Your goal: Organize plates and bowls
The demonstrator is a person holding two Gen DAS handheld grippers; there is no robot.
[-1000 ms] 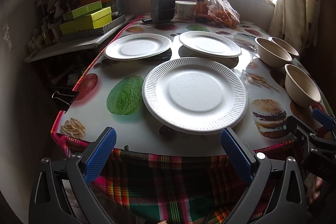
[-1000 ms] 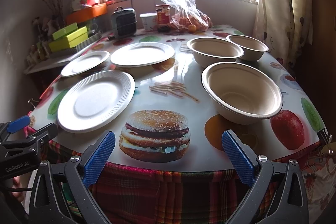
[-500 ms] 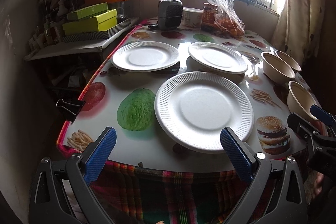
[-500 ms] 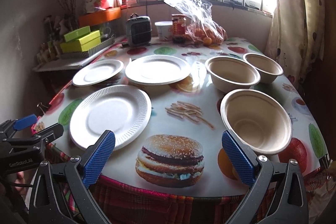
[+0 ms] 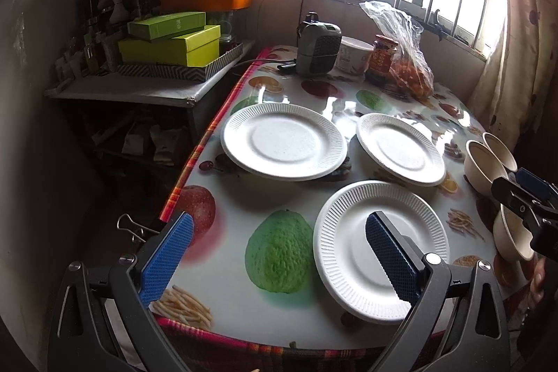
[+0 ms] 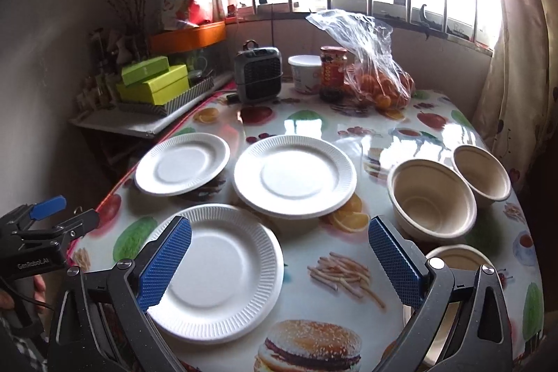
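Three white paper plates lie on the fruit-print table: a near one (image 5: 352,253) (image 6: 223,278), a far left one (image 5: 283,142) (image 6: 182,163) and a far middle one (image 5: 401,153) (image 6: 294,176). Three beige bowls stand to the right: a middle one (image 6: 431,197) (image 5: 483,168), a far one (image 6: 483,171) (image 5: 499,150) and a near one (image 6: 457,258) (image 5: 511,237) partly hidden. My left gripper (image 5: 279,258) is open and empty above the table's near left. My right gripper (image 6: 280,264) is open and empty above the near edge.
A small grey heater (image 6: 258,75), a white tub (image 6: 304,73), a red jar (image 6: 333,68) and a plastic bag of oranges (image 6: 376,75) stand at the table's back. A side shelf with green boxes (image 5: 171,44) is to the left. A curtain (image 6: 516,65) hangs on the right.
Both grippers have risen and moved forward over the table's near edge. The left view has swung left. Both stay open and empty; plates and bowls have not moved.
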